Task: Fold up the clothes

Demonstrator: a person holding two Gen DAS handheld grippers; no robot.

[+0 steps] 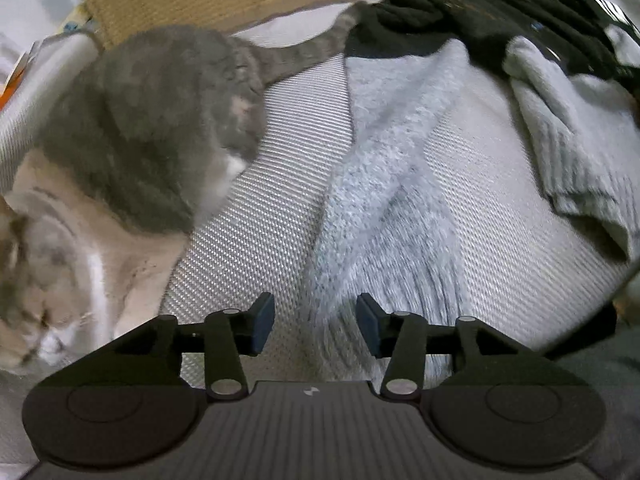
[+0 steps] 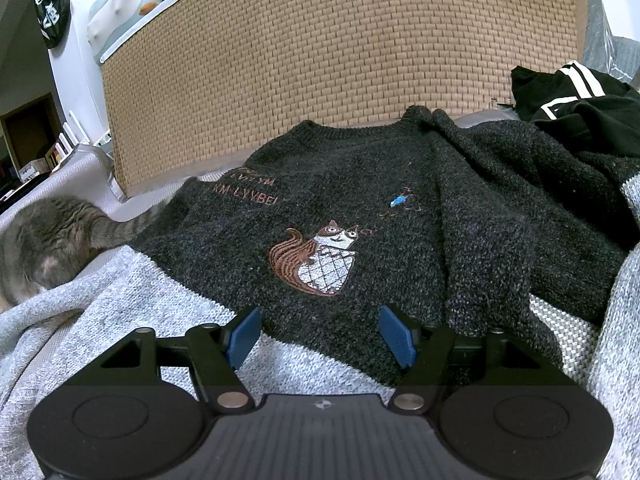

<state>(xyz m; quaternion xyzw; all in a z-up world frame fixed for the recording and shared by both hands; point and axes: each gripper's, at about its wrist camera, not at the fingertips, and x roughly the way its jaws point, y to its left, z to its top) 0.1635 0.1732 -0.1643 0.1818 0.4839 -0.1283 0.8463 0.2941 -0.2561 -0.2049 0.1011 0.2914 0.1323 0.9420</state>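
A two-tone knit sweater lies spread on the woven mattress: its dark charcoal top (image 2: 360, 208) carries an embroidered cat-squirrel design (image 2: 316, 260), and its lower part is light grey (image 2: 132, 300). My right gripper (image 2: 318, 336) hovers open just above the line where charcoal meets grey, nothing between its blue pads. In the left wrist view a light grey sleeve or edge (image 1: 384, 168) of the sweater runs up the middle. My left gripper (image 1: 315, 322) stands open above its lower end, holding nothing. A second grey sleeve (image 1: 572, 140) lies at the right.
A grey tabby cat (image 1: 160, 120) stands on the mattress (image 1: 272, 208) at the left, close to the sweater; its tail (image 2: 124, 228) touches the charcoal part. A woven rattan headboard (image 2: 320, 60) rises behind. A black garment with white stripes (image 2: 576, 100) lies at the back right.
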